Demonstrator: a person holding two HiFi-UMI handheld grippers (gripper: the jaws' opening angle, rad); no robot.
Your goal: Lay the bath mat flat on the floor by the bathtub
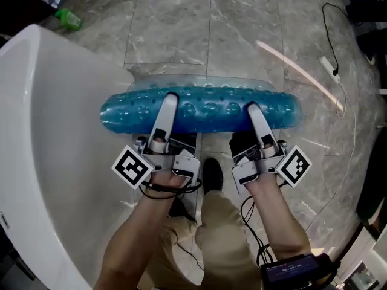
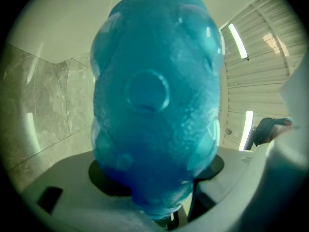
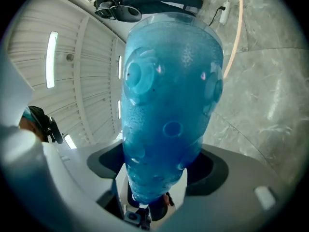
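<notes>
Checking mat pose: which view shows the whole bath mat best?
Head view: the bath mat shows end to end, clamped by the left gripper and right gripper. Each gripper view shows only a blue bulge between jaws.

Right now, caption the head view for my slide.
Bunched blue bath mat gripped by the left tool and right tool over the marble floor beside the white bathtub.

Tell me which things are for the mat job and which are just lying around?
For the job:
blue bumpy see-through bath mat, clamped in the left gripper and right gripper; white bathtub beside it; grey marble floor.

Just lying about:
small green bottle past the tub's far end; white power strip with its cord on the floor.
</notes>
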